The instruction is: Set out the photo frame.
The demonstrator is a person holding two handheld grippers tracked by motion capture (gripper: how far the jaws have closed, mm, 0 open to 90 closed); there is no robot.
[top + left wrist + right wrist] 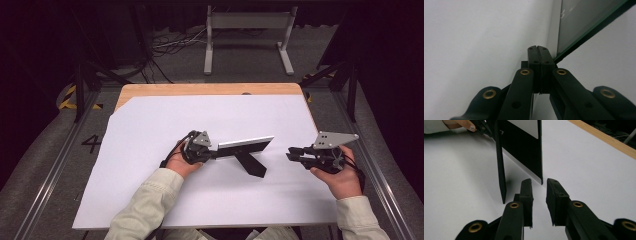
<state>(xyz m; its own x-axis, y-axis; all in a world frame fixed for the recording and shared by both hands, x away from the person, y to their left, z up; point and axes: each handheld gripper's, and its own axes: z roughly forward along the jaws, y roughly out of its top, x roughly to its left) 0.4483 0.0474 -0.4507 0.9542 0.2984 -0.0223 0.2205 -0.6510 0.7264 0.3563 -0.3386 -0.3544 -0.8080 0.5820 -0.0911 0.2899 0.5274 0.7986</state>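
A picture frame [245,144] with a silver edge stands upright on the white sheet, propped by its black stand leg [252,165]. My left gripper [216,153] is at the frame's left end. In the left gripper view its jaws [539,50] are pressed together with nothing visible between them, and the frame's glass [584,22] rises just beyond the right jaw. My right gripper [291,154] is open, a short way off the frame's right end. In the right gripper view it [539,183] points at the frame's black back [524,145] and the leg [500,170], touching neither.
The white sheet [150,150] covers most of the wooden table [200,89]. Beyond the table's far edge stand a grey metal stand [247,35] and cables on the floor. Dark rails run along both sides of the table.
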